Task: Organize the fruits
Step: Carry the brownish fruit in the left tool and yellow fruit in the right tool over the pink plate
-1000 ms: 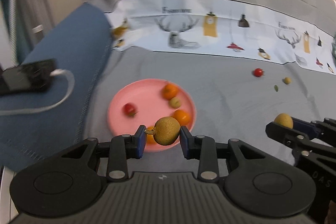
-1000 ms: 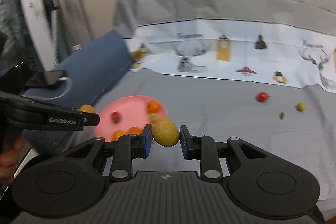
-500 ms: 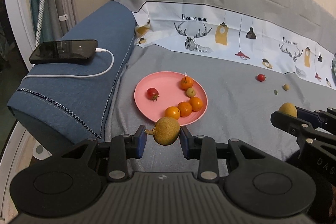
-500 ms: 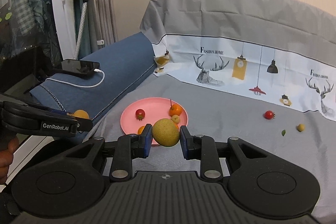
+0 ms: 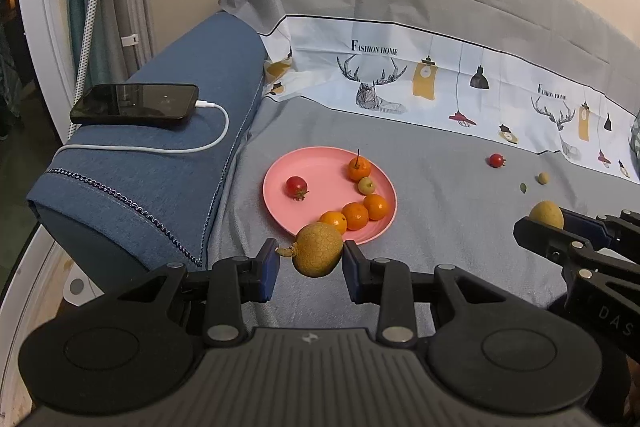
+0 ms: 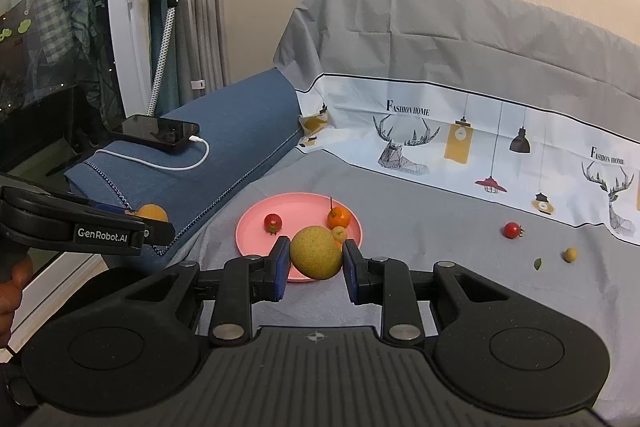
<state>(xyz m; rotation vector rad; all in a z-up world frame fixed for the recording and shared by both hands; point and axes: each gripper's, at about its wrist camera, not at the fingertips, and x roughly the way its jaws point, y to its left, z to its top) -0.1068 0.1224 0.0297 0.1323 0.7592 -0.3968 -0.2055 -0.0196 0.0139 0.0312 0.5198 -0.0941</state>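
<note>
Pink plate [image 5: 280, 205] is holding six fruits; I am clamping a pear in each hand-held gripper, left [image 5: 310, 263] and right [image 6: 316, 261]; two fruits [image 5: 496, 160] are lying loose.

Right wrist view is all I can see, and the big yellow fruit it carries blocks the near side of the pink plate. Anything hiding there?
Observer: Yes, the left wrist view shows three oranges in a row along the pink plate's near edge.
Operator: And the other gripper's fruit? I glimpse only a sliver.
Observer: The left gripper is shut on a brownish fruit with crackled skin and a short stem stub.
</note>
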